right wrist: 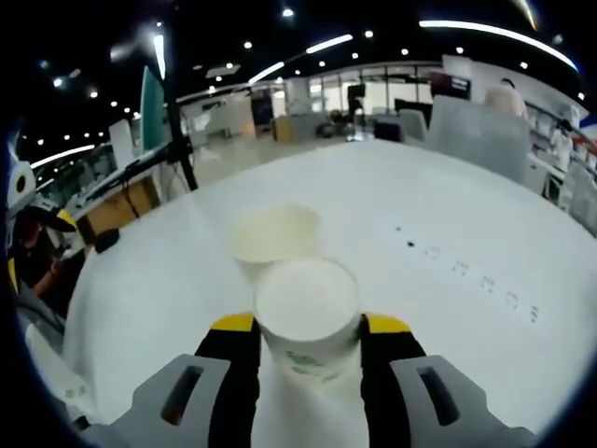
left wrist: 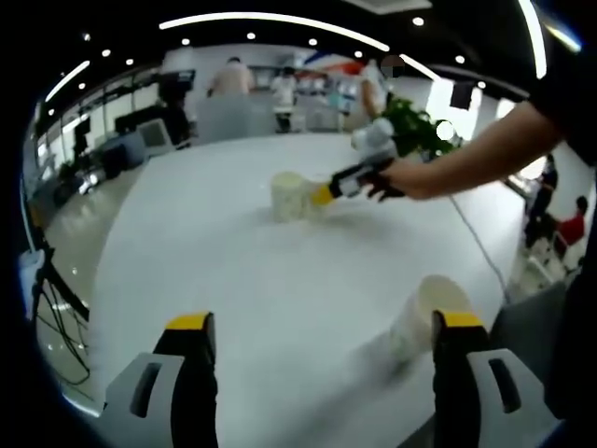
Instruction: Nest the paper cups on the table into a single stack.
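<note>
Yellow-tipped jaws of the right hand-held gripper (right wrist: 308, 327) are clamped on the sides of a white paper cup (right wrist: 306, 313), upright, mouth toward the camera, green print low on its wall. Just beyond it, a second white cup (right wrist: 273, 235) stands on the white surface (right wrist: 448, 215), its rim partly behind the held cup; whether the two touch cannot be told.

Left hand-held gripper (left wrist: 317, 341): yellow-tipped jaws wide apart, nothing between them. A blurred white cup (left wrist: 424, 317) lies tilted against the inner side of its right-hand jaw, close to the surface edge.

Farther out in the left gripper view, the right hand-held gripper (left wrist: 322, 194), held in a person's hand (left wrist: 396, 177), meets a pale cup (left wrist: 289, 196) near the middle of the surface (left wrist: 233, 271).

Background: green plant (left wrist: 415, 126), ceiling lights, office desks, people standing and seated.
</note>
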